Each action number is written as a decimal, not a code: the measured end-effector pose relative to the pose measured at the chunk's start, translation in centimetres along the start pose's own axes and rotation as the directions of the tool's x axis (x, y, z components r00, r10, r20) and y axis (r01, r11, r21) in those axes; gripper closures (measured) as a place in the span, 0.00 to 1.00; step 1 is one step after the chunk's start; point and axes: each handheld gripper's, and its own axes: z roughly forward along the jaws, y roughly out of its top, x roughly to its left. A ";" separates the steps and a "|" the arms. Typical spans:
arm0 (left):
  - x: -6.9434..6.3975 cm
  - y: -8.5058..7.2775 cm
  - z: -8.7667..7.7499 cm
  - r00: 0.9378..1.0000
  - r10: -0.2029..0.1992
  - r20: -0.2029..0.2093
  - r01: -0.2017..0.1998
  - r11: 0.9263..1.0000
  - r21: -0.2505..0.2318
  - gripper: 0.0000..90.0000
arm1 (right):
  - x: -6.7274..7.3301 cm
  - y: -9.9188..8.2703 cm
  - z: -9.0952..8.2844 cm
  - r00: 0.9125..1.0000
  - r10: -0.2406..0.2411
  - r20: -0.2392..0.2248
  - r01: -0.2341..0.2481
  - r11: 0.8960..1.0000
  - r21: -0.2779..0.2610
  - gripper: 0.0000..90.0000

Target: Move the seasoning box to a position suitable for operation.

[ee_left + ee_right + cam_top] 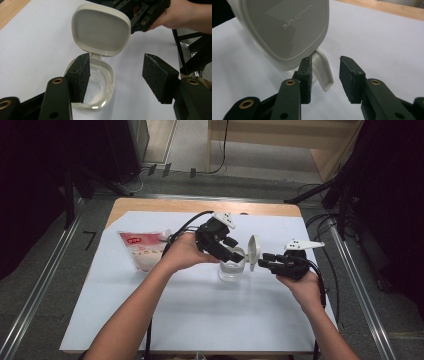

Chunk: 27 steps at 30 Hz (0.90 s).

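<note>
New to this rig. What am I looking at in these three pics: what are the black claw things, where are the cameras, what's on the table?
No robot here: a person holds a two-jaw hand-held gripper in each hand. The high view looks down from above the person's side of the table, which is covered with a white sheet. The left hand-held gripper is over a small clear jar; the right hand-held gripper sits beside the jar's cream flip lid, which stands open on its hinge.

The other two pictures come from cameras riding on the grippers, looking along their black jaws. The left gripper view looks into the open jar, one pad in front of its rim. The right gripper view shows the lid's outer face and its tab close to the jaws.

Both pairs of jaws stand apart, gripping nothing. A red-and-white pouch lies to the left.
</note>
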 end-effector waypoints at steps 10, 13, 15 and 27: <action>-0.6 -2.6 -2.0 0.999 -0.046 0.000 0.046 0.998 -0.053 0.51 | 1.1 -0.9 -1.0 0.999 -0.039 -0.021 0.039 0.999 -0.016 0.64; -1.0 -3.5 -2.3 1.000 -0.024 -0.018 0.023 0.999 -0.047 0.51 | 1.4 -1.2 -0.9 0.998 -0.055 -0.015 0.055 0.999 -0.001 0.58; -1.2 -4.1 -2.5 1.000 -0.008 -0.005 0.008 0.999 -0.040 0.52 | 1.6 -1.3 -0.9 0.997 -0.073 -0.008 0.073 0.997 0.025 0.52; -2.0 -6.8 -3.6 0.999 -0.031 -0.041 0.029 0.998 -0.047 0.51 | 1.6 -1.7 -1.1 0.998 -0.056 -0.015 0.057 0.998 0.029 0.48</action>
